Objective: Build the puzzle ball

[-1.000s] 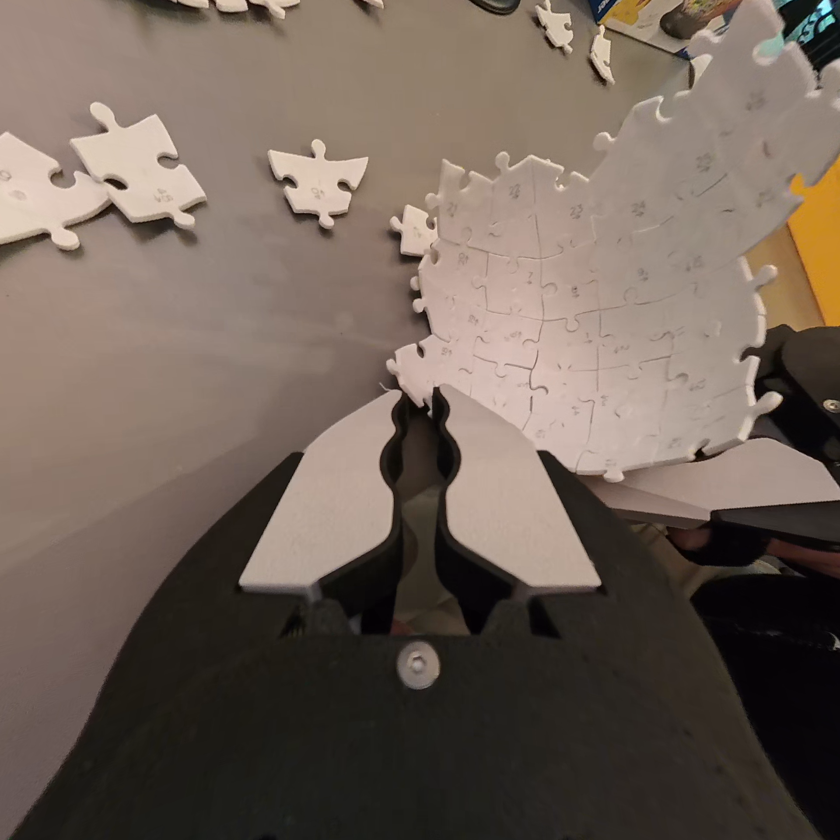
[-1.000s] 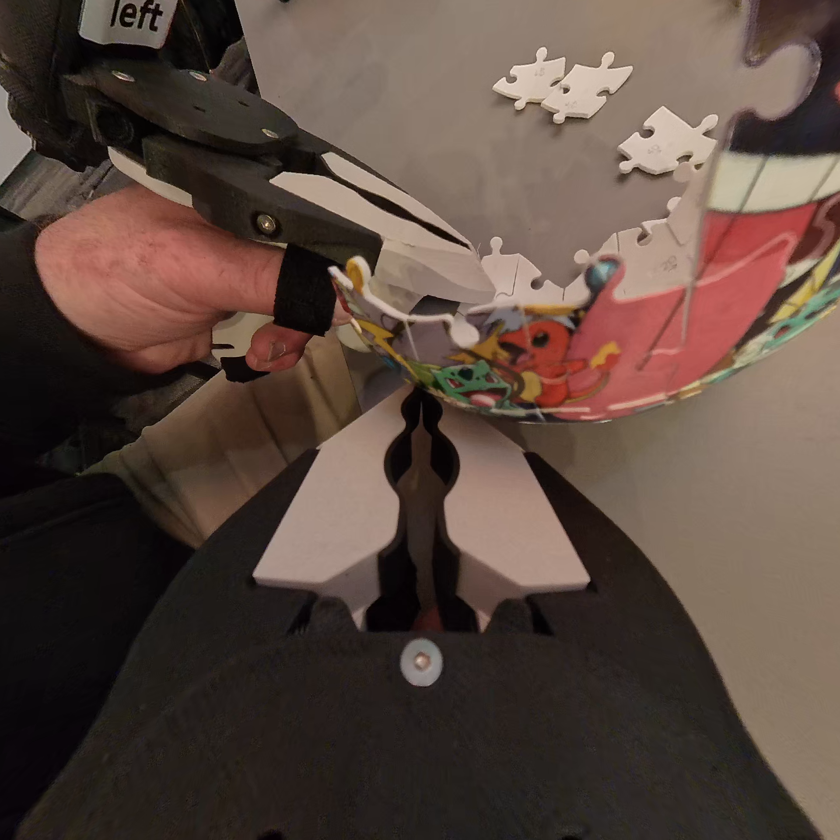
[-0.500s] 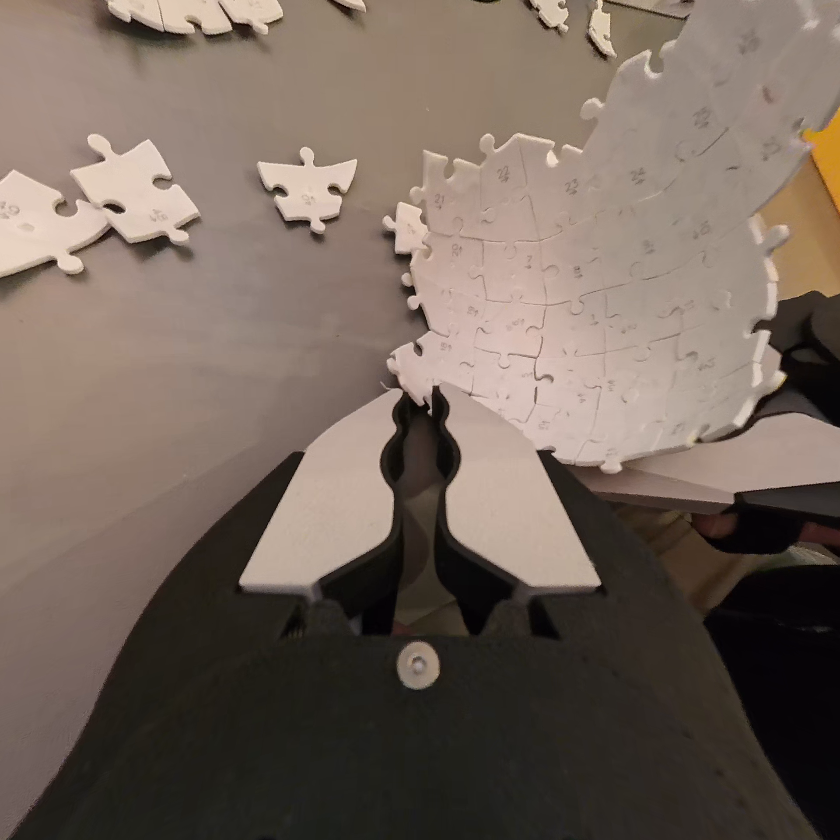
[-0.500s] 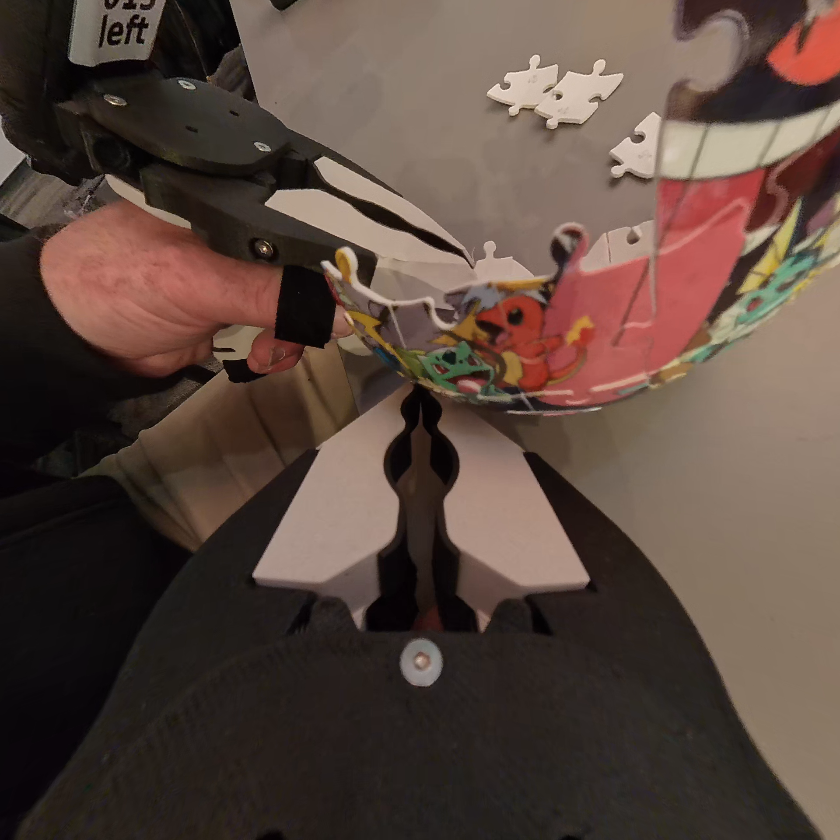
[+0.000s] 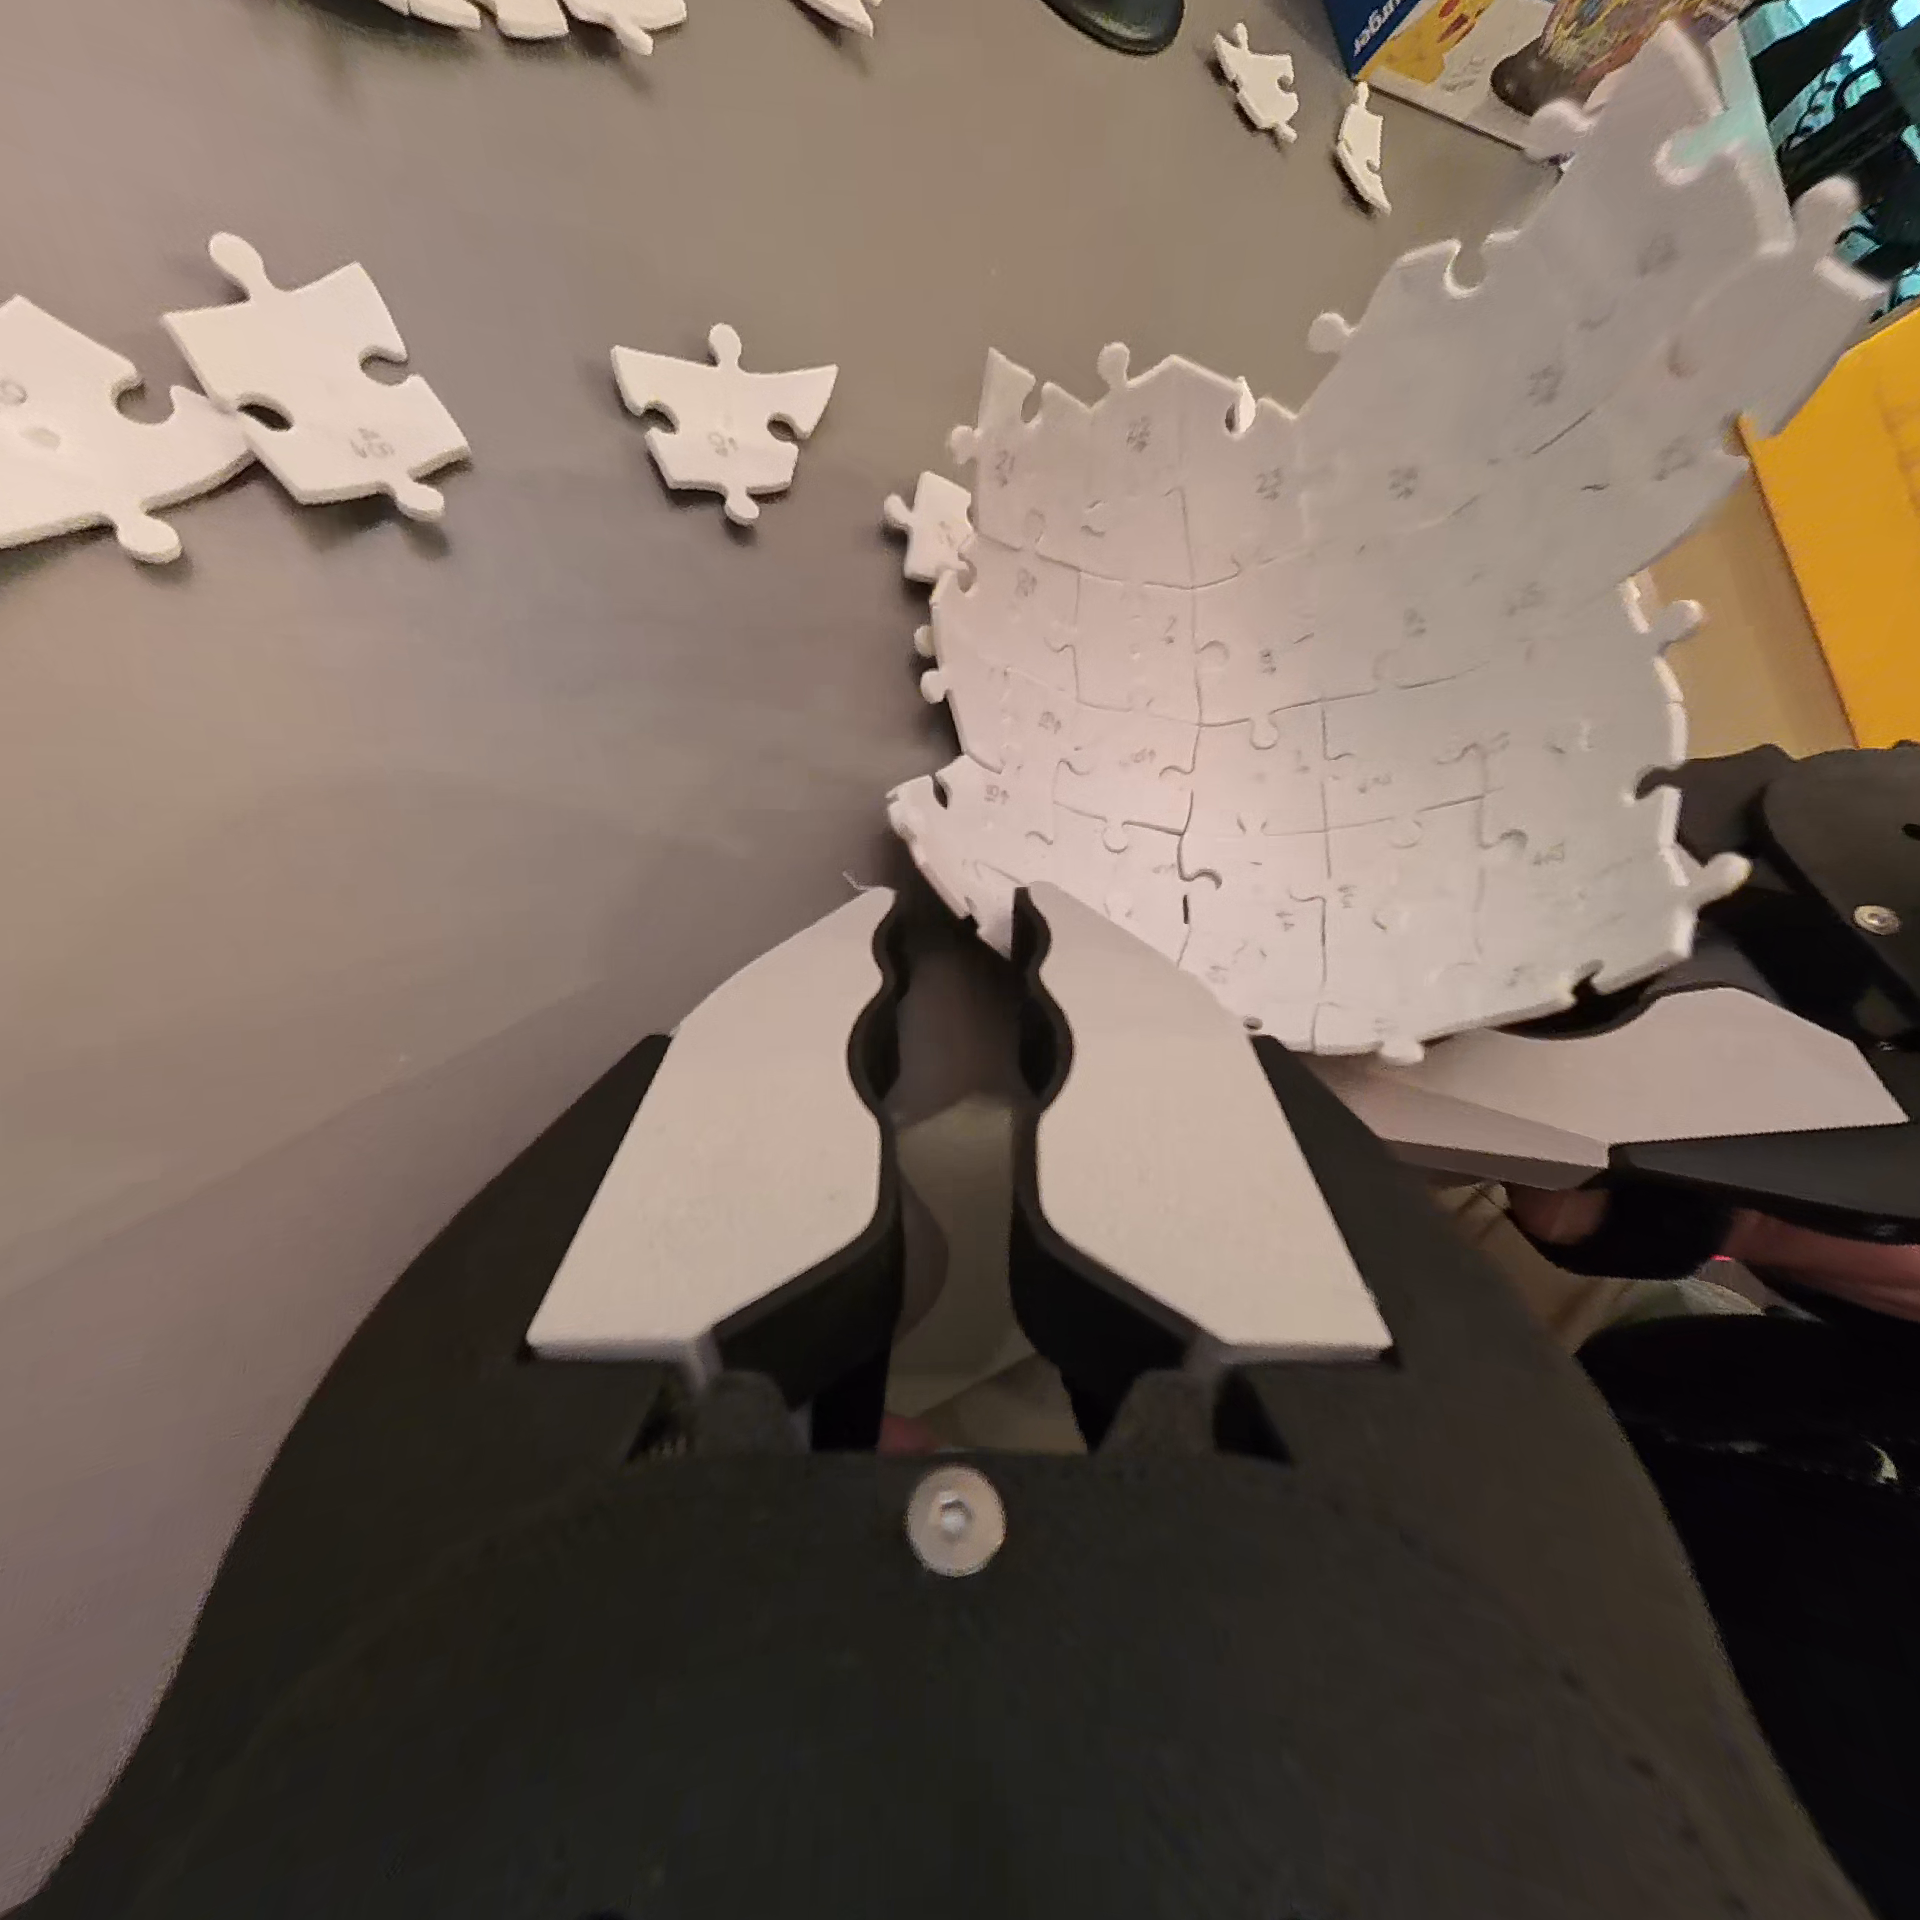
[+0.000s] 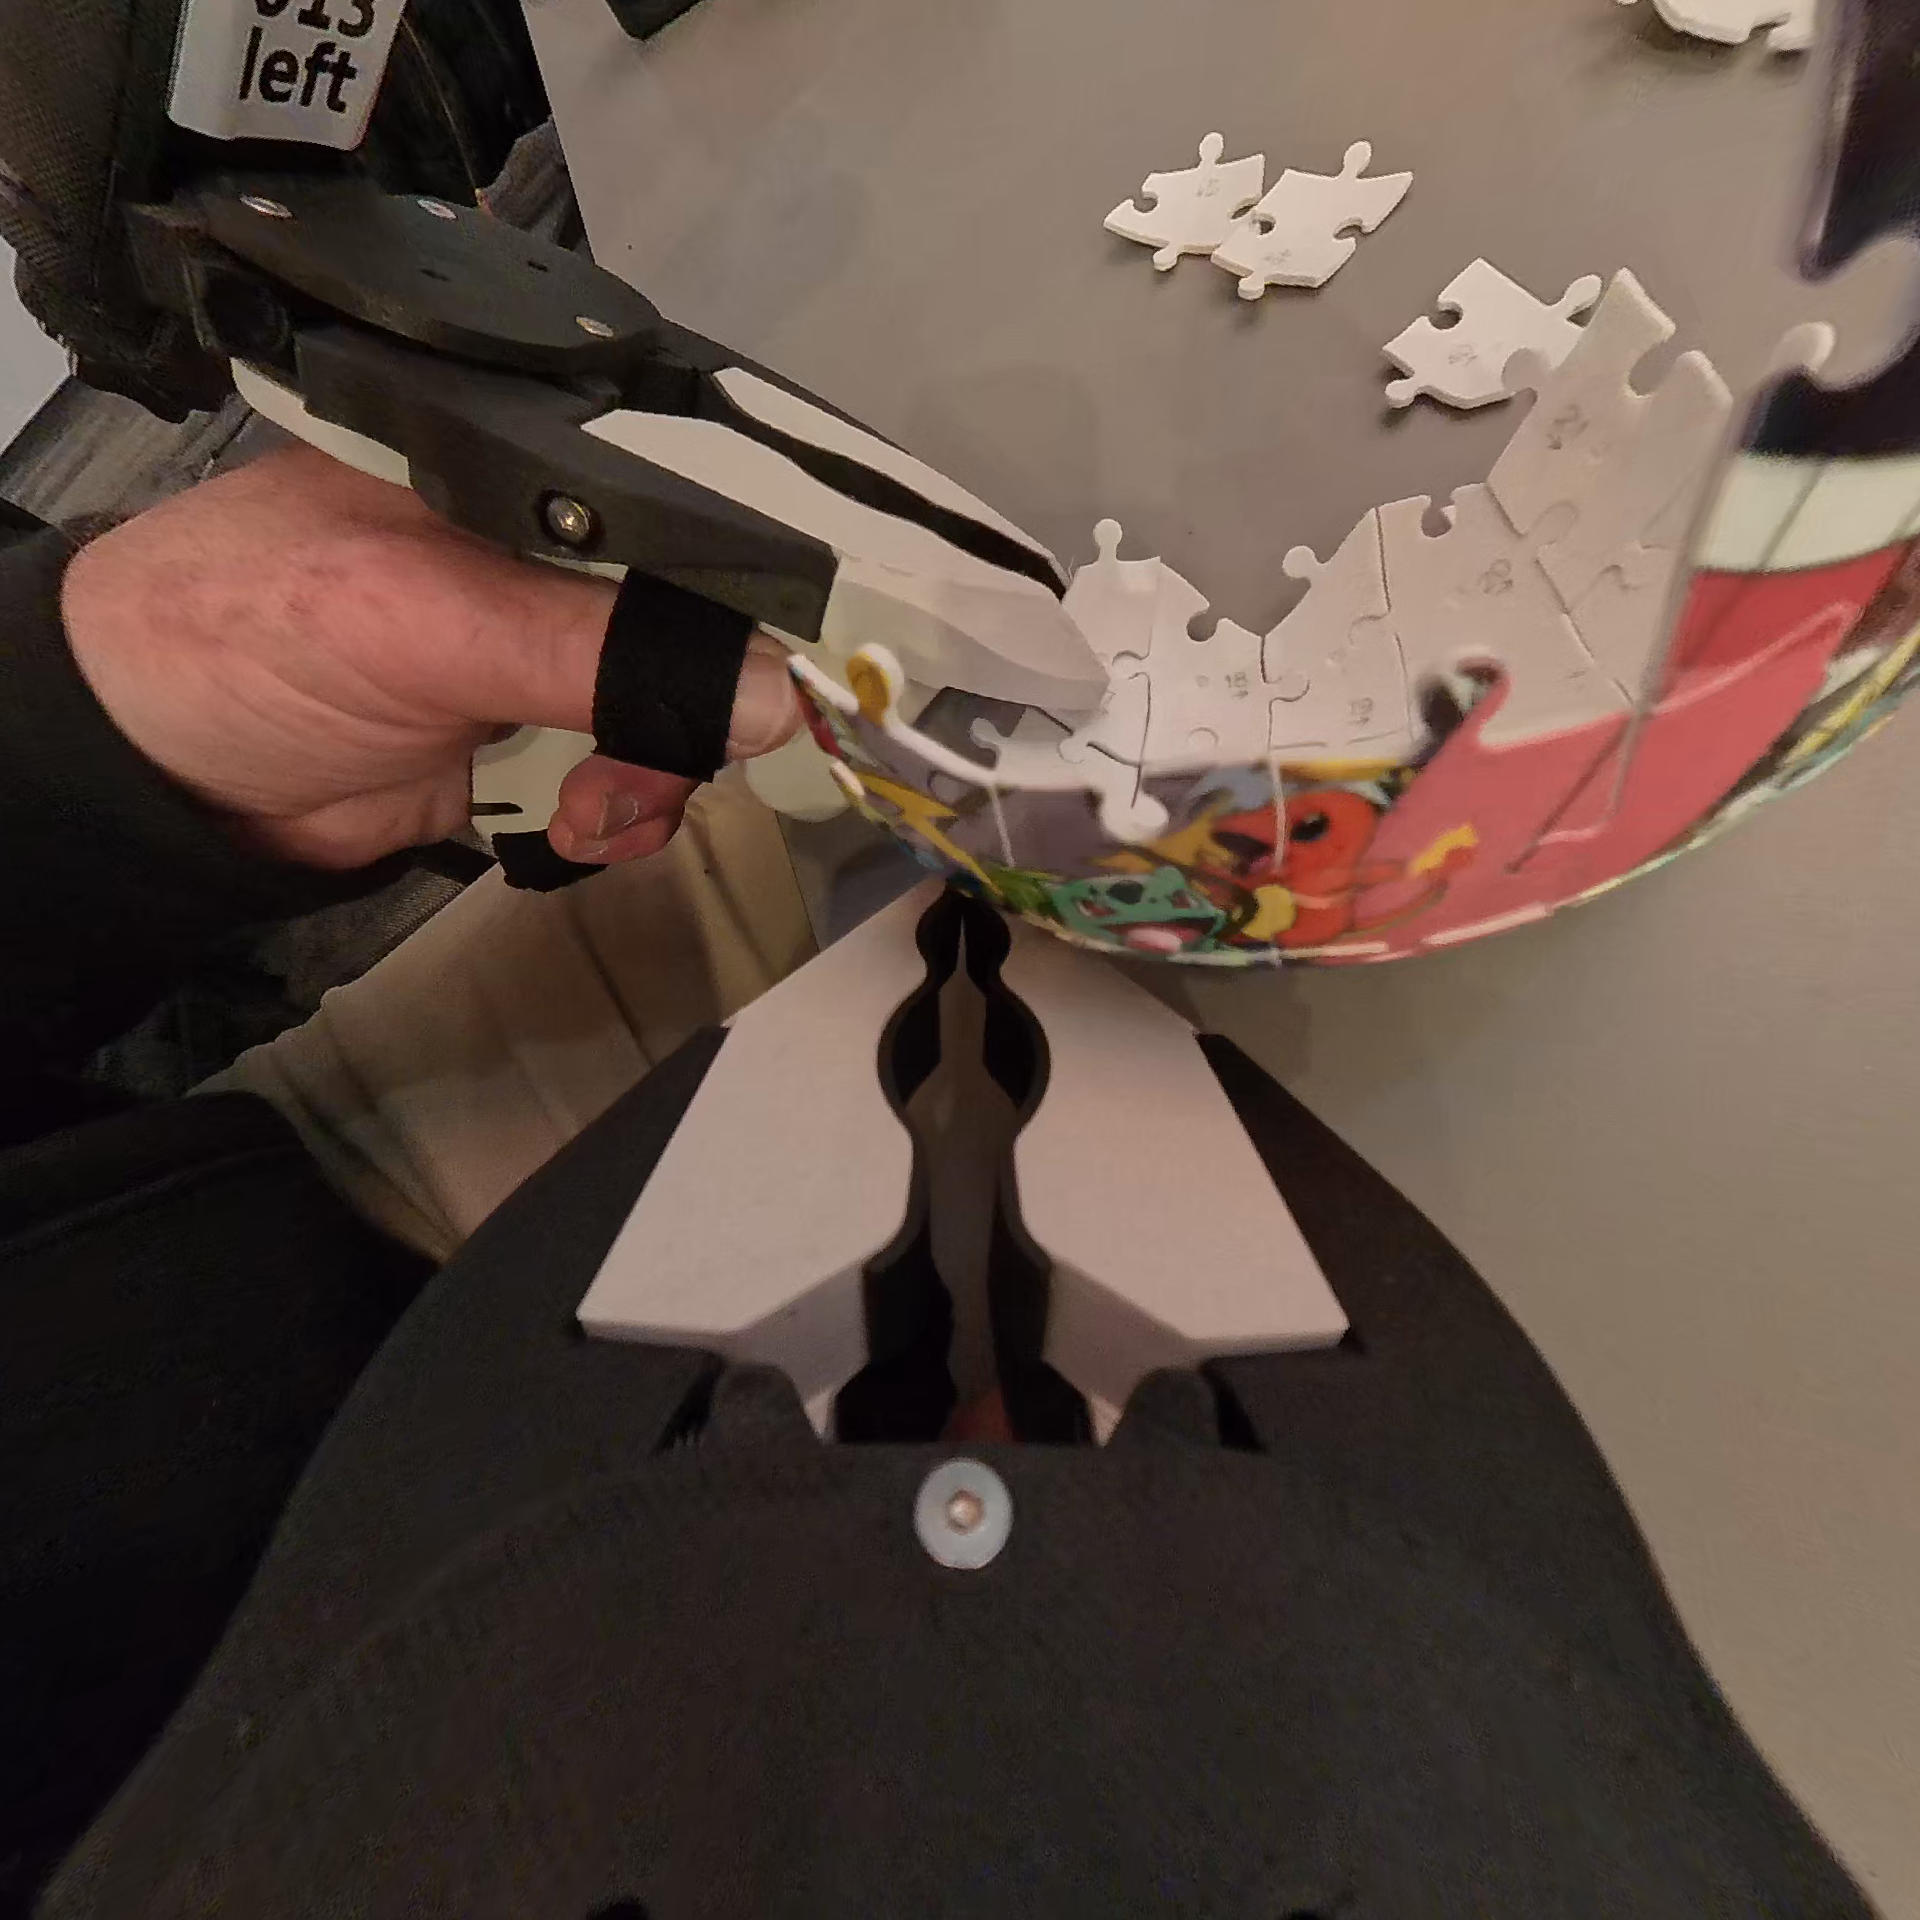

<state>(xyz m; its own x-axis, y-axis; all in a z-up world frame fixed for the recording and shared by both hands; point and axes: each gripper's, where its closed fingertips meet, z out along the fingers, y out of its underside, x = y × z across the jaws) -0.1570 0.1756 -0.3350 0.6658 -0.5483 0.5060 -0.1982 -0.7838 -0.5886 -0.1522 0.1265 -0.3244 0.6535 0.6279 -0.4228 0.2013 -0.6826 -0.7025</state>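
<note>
The half-built puzzle ball is a curved shell, white and numbered inside point(image 5: 1299, 727) and brightly printed outside point(image 6: 1455, 862). It is held up at the near edge of the grey table point(image 5: 416, 779). My left gripper point(image 5: 958, 914) has its jaws a little apart around the shell's left rim; it also shows in the right wrist view point(image 6: 1075, 634). My right gripper point(image 6: 963, 920) is shut on the shell's near bottom rim. Its fingers point(image 5: 1621, 1081) reach under the shell from the right.
Loose white pieces lie on the table: one winged piece point(image 5: 717, 431), two joined at the left point(image 5: 312, 384), more at the far edge point(image 5: 1361, 145). A yellow box point(image 5: 1860, 499) stands at the right. A person's hand point(image 6: 312, 665) holds the left gripper. My hands' fingertips stand some 5 cm from each other.
The left gripper's jaws have parted a little at the shell's rim. The shell has tipped, so the right wrist view shows more of its white inside. The right gripper stays shut.
</note>
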